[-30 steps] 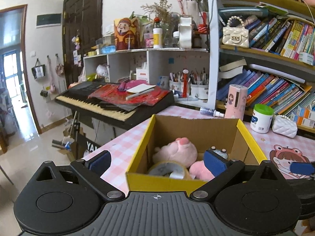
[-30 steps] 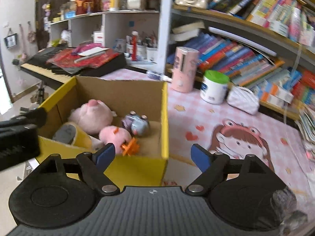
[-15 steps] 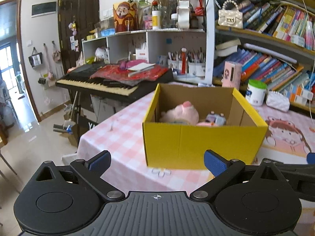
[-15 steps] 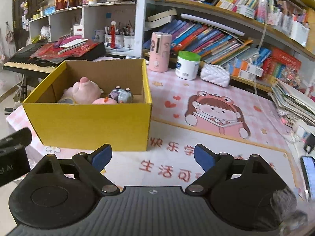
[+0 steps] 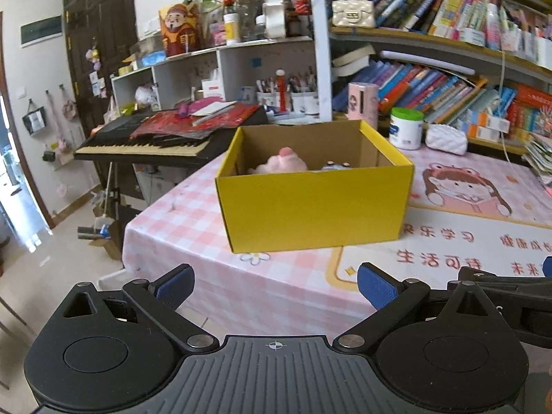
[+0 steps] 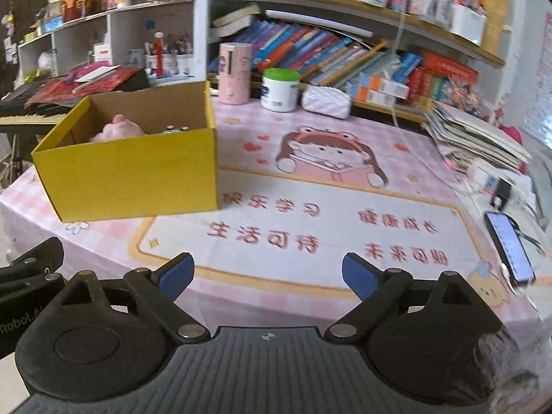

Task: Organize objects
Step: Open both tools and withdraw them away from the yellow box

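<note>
Table (image 6: 345, 241), pink checked cloth with a cartoon girl mat over it, takes up most of both views. Bookshelf (image 6: 345, 45) runs along its far edge, packed with leaning books. Black keyboard (image 5: 145, 145) stands off the table's left end, red papers piled on top.

Yellow box (image 5: 314, 207), cardboard, open top, sits on the table's left part, near the front corner, its right edge meeting the mat. Same box in the right wrist view (image 6: 131, 172), left of centre. Inside it: pink plush toy (image 5: 283, 164) toward the left, only its upper part showing above the front wall; a small grey-blue toy (image 5: 336, 165) just beside it on the right, mostly hidden by the wall.

Behind the box, along the back of the table: pink cylinder (image 6: 234, 72), then white jar (image 6: 279, 89) with green lid, then white quilted pouch (image 6: 326, 101), in a row left to right, near one another. Stack of magazines (image 6: 476, 134) at the table's right. Phone (image 6: 509, 245), screen lit, lies near the right front edge.

Left gripper (image 5: 274, 281): blue-padded fingers spread wide, nothing between them, held short of the table edge, well apart from the box. Right gripper (image 6: 267, 270): fingers likewise spread wide and empty, above the mat's near edge, box off to its left.
</note>
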A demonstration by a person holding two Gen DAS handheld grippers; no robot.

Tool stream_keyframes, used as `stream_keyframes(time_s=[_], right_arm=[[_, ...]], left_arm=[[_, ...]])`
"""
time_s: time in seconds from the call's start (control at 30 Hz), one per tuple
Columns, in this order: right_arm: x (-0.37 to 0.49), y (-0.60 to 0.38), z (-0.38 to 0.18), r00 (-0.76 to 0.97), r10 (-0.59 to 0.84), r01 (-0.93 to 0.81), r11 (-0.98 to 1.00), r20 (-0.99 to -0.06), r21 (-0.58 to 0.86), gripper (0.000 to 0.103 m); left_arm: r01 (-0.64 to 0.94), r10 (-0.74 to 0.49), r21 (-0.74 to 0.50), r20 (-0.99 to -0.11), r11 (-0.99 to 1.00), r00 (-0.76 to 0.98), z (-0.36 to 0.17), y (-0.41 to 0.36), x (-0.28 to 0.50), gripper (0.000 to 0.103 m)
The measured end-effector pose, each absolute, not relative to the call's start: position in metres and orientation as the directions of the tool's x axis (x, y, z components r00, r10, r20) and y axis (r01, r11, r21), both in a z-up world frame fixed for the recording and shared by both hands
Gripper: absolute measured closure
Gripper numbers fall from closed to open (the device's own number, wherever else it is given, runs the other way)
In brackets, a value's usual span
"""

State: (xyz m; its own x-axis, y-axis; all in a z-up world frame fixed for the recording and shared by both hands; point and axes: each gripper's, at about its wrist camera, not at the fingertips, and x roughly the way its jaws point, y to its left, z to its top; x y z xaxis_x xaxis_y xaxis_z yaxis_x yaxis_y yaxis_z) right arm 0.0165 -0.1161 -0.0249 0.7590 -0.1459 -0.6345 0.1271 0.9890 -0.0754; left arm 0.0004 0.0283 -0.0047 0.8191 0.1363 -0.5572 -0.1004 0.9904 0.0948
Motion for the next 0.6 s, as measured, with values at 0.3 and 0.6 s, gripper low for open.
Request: stream_keyframes(time_s=[0.3, 0.6], right_arm=[[0.001, -0.128, -0.024, 0.748, -0.216, 0.201, 0.975, -0.627, -0.097, 0.009], [-0.001, -0.138, -0.023, 0.737, -0.252, 0.246, 0.964, -0.627, -0.098, 0.008]], left_arm=[[-0.046, 0.087, 0.088, -0.560, 0.995, 0.824, -0.003, 0.017, -0.007, 0.001], [-0.032, 0.100, 0.126, -0.577, 0.992, 0.810, -0.005, 0.003, -0.002, 0.001]])
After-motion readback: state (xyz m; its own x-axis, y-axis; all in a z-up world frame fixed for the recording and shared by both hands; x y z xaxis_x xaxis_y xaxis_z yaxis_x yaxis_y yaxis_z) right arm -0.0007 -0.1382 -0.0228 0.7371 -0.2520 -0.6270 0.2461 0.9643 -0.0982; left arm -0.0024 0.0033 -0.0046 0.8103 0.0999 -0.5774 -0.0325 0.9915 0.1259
